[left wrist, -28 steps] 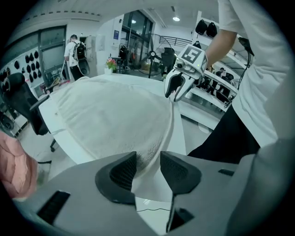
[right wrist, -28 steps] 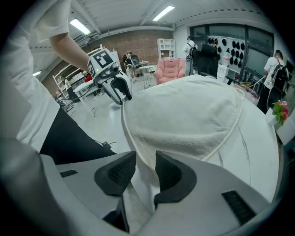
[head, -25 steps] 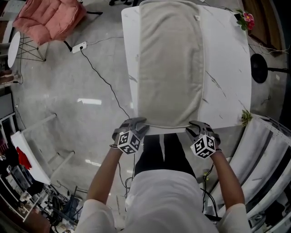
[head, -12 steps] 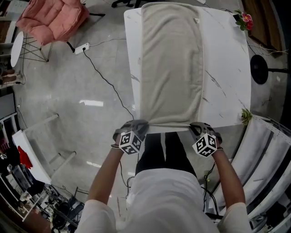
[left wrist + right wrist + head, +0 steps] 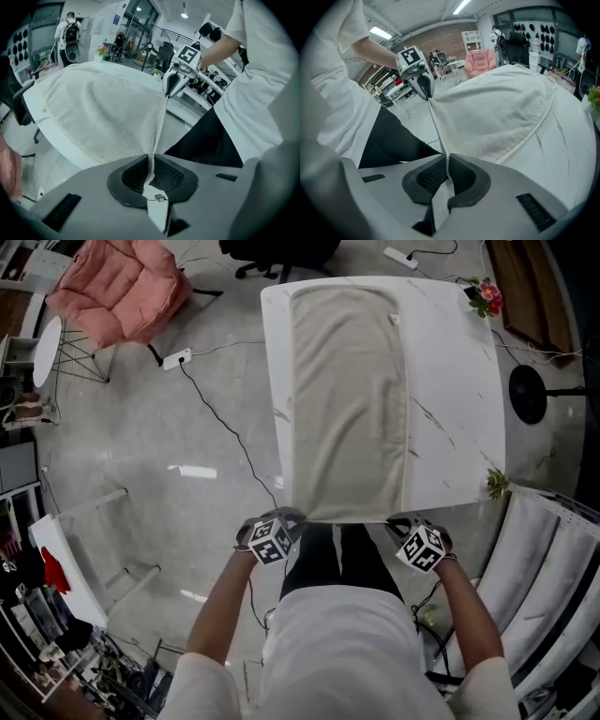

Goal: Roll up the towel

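- White, marble-veined table [image 5: 459,409] stands directly in front of the person and carries the task's thing.
- The beige towel [image 5: 347,399] lies flat on the left half of the table. Its long axis runs straight away from the person, from the near table edge up to the far one.
- Both forearms reach forward side by side, about parallel, and the tongs point forward and steeply down at the near table edge.
- The left gripper [image 5: 286,518] has just closed its jaws on the near left corner of the towel. In the left gripper view the cloth is pinched thin between the dark pads.
- The right gripper [image 5: 401,521] has likewise just closed on the near right corner, and the hem passes between its pads.
- The near short edge is stretched taut between the two grippers, just off the table edge. Neither hand is nearer, as each holds one end of this same edge.
- In my judgement the roll has not started. The rest of the towel lies ahead of the tongs, so both hands must carry the edge forward together and level, otherwise the roll comes out slanted.
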The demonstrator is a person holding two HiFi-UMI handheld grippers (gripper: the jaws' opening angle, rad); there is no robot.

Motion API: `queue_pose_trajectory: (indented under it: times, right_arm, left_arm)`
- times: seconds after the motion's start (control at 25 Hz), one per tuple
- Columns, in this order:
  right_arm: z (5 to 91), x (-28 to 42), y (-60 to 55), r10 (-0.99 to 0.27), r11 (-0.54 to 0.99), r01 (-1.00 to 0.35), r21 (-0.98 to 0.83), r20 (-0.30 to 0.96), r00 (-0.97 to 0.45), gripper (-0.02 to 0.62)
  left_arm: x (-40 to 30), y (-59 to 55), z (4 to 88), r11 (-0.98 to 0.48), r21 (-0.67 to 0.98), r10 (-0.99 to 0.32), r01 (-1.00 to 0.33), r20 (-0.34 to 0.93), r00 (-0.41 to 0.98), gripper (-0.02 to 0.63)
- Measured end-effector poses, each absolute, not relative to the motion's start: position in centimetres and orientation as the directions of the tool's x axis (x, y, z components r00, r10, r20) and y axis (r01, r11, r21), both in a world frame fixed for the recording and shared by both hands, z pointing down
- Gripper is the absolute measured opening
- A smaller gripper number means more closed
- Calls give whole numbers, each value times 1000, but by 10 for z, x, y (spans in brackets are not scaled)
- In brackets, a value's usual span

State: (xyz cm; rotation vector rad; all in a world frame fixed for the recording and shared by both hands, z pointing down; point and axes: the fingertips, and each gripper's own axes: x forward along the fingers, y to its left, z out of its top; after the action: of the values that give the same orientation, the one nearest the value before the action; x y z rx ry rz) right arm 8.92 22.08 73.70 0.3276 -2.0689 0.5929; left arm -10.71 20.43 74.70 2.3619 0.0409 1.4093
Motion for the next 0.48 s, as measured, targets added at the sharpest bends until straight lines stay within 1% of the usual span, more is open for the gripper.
queue_pose_trajectory:
  times: [0.28, 0.48]
  right_arm:
    - [734, 90, 192, 23, 842, -443, -307, 842, -540, 34]
    - [739, 94, 171, 37, 827, -457, -327, 843, -536, 34]
  left_arm:
    - [-106, 188, 743, -894, 427, 324, -139, 827, 460, 63]
    - [-103, 163, 740, -882, 439, 313, -174, 818, 482, 69]
